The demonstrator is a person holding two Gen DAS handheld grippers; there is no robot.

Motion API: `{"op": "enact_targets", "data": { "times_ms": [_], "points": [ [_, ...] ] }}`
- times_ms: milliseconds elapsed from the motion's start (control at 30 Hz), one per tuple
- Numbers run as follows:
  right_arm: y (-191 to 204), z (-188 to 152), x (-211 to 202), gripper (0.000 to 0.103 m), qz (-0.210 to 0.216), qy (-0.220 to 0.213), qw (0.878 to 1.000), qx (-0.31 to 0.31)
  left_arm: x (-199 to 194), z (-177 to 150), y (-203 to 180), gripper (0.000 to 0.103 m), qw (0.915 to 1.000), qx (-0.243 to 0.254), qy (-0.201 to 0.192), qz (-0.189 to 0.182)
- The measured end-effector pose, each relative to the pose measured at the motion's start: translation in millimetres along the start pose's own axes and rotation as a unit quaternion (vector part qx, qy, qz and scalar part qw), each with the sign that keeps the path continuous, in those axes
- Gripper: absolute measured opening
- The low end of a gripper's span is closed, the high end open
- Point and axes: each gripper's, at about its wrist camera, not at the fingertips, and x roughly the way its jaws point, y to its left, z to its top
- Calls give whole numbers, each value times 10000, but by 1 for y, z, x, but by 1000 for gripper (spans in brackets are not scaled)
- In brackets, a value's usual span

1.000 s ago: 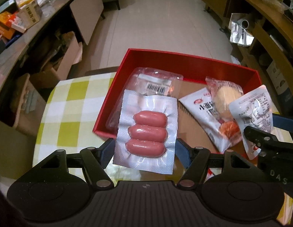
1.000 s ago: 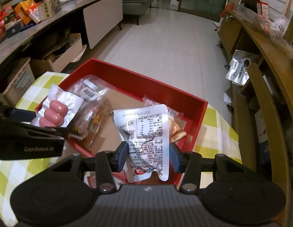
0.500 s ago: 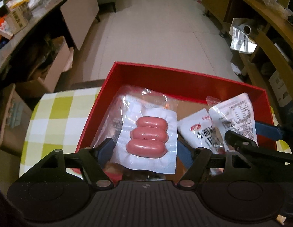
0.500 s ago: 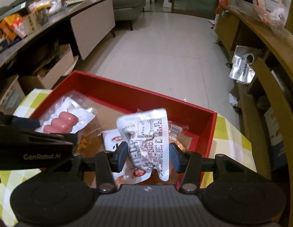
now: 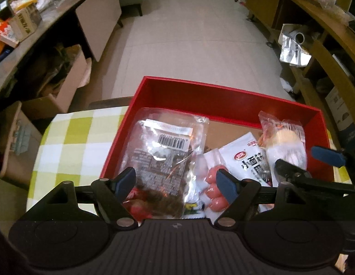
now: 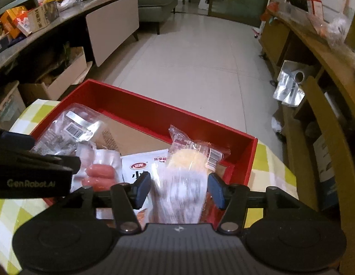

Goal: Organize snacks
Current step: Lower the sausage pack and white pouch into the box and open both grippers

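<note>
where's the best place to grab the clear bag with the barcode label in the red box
Probably the clear bag by its flat far edge above the barcode, coming from above: contents bunch at the near end, and the red box wall blocks a side approach.

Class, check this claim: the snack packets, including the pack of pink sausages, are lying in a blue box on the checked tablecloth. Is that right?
Not quite: the box is red, not blue, as the left wrist view shows. The sausage pack and the other packets do lie in it, on the checked tablecloth.
</note>
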Motion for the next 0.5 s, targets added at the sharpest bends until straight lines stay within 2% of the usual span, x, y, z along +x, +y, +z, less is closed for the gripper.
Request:
{"op": "enact_targets", "data": {
  "times_ms": [233, 500],
  "points": [
    [2, 0, -21, 63, -11, -27, 10000, -51, -16, -13, 3, 83, 10000, 26, 9, 46],
    [6, -16, -46, 64, -144, 27, 9995, -291, -31, -33, 3, 85, 9999, 87, 43, 45]
  ]
}}
